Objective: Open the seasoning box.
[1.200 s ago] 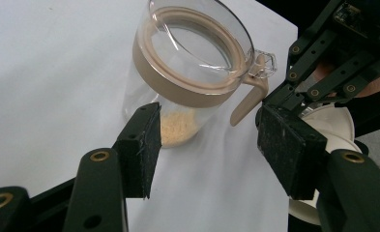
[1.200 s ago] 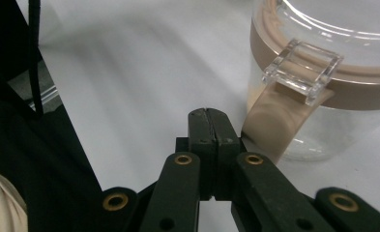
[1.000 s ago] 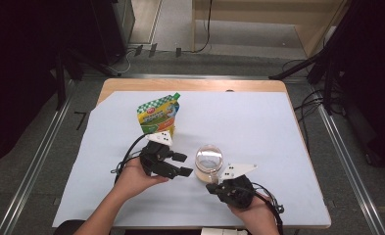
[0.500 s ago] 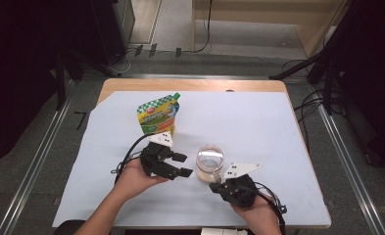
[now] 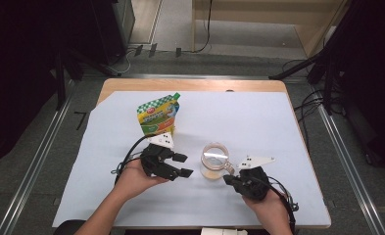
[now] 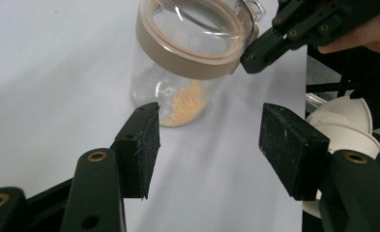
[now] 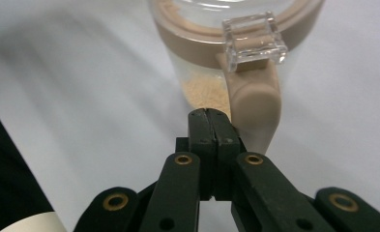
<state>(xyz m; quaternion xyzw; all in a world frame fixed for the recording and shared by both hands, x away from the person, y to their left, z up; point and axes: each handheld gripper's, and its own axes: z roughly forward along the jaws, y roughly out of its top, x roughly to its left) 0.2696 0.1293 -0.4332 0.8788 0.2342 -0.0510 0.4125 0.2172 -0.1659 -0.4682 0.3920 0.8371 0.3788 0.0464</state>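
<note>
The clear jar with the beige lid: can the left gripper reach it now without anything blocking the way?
Probably yes. The left gripper stands open and points at the clear jar, with bare table sheet between them. The right gripper, shut, sits by the lid's latch on the other side, not in the path.

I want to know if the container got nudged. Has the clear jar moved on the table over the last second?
Yes, slightly. In the high view the clear jar has shifted right, further from the standing pouch.

I'm working in lab-like recording bay: pale sheet-covered wooden table (image 5: pixel 195 84) sitting on grey carpet, metal floor rails (image 5: pixel 31 166) flanking it, black cables (image 5: pixel 207 29) trailing, dark stands (image 5: pixel 327 58) surrounding.
</note>
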